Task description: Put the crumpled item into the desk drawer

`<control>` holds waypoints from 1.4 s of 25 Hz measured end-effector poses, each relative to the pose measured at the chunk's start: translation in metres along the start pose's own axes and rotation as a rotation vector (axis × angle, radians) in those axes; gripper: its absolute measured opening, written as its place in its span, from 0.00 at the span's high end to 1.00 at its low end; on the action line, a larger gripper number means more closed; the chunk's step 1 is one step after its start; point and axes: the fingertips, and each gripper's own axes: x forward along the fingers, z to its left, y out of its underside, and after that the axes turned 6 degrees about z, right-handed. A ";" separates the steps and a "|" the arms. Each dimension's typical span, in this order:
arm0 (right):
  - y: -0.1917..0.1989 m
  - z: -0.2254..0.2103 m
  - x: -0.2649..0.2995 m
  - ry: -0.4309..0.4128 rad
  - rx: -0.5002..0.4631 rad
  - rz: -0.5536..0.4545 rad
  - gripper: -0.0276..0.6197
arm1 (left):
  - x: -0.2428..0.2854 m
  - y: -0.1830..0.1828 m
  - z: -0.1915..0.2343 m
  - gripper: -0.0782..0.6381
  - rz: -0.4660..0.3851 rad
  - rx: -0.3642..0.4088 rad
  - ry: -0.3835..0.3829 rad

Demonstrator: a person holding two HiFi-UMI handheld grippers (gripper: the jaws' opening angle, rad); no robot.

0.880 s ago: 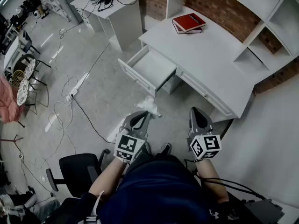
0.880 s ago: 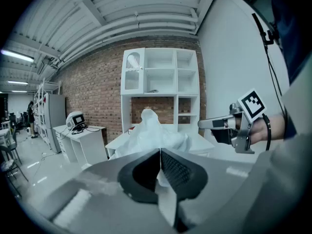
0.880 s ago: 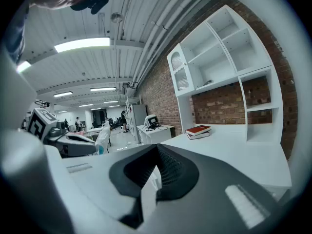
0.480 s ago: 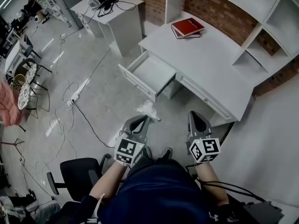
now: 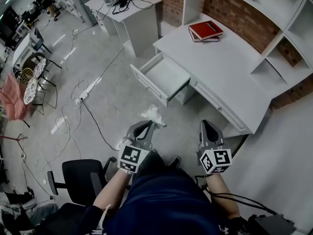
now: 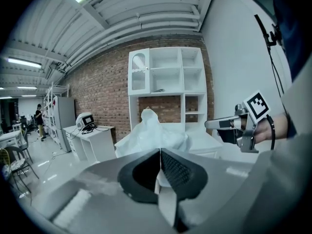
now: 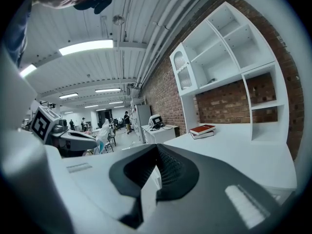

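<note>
Head view, left gripper [image 5: 149, 127] clenched on white crumpled item [image 5: 152, 114], item over floor at 6 o'clock from open desk drawer [image 5: 165, 75], right gripper [image 5: 205, 126] at 3 o'clock of left, jaws pressed together, nothing between.

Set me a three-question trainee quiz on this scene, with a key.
1. True or false: the white desk drawer stands open.
2. Which tool is shut on the crumpled white item? A. left tool B. right tool C. neither
3. Fill in: the stacked red books lie on the white ____.
Key: 1 true; 2 A; 3 desk.
</note>
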 end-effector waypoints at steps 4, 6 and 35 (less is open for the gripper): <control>0.004 0.000 0.015 -0.013 0.000 0.012 0.95 | 0.005 0.008 0.015 0.88 0.014 -0.012 -0.024; 0.005 0.000 0.025 -0.015 -0.001 0.022 0.95 | 0.010 0.011 0.025 0.88 0.016 -0.023 -0.027; -0.037 0.033 0.208 0.057 -0.056 0.142 0.95 | 0.111 0.002 0.205 0.88 0.000 -0.106 0.079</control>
